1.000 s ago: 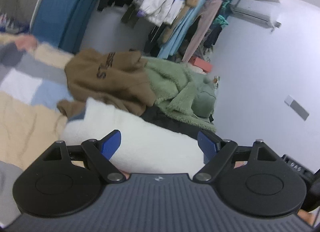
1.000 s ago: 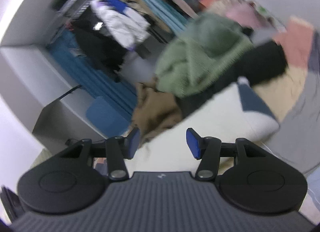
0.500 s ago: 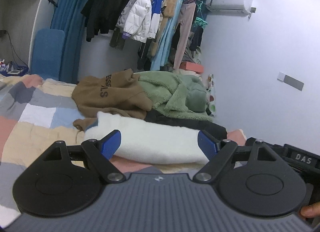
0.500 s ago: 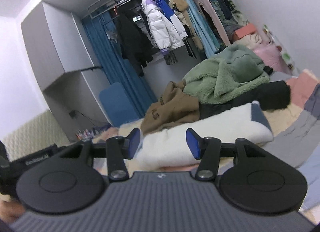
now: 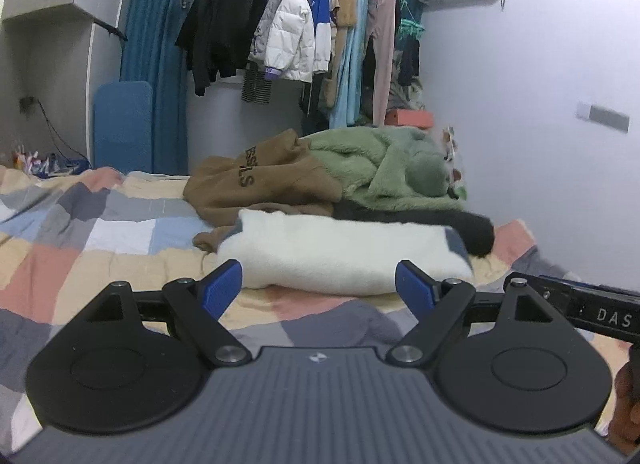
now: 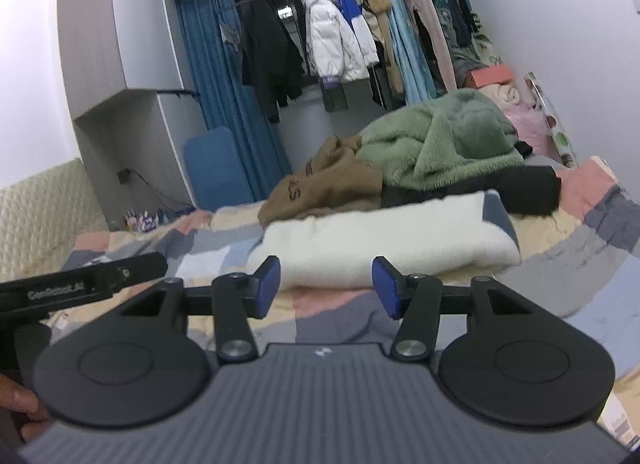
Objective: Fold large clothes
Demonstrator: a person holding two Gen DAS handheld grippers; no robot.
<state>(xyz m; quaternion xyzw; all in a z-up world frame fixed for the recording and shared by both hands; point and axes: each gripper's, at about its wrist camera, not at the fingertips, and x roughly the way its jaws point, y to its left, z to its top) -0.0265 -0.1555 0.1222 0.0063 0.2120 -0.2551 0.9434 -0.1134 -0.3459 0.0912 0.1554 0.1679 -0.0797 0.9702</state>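
Note:
A folded white fleece garment lies across the patchwork quilt on the bed. Behind it is a heap: a brown hoodie, a green fleece jacket and a black garment. My left gripper stands wide open just short of the white garment, with nothing between its blue pads. My right gripper is half open, also short of the garment and holding nothing.
A rail of hanging coats and trousers and a blue curtain stand beyond the bed. The white wall bounds the bed's right side. The other gripper's body shows at each view's edge.
Both grippers have pulled back from the white garment and rolled level. The garment now lies ahead of the fingertips, and the whole room has come upright in both views.

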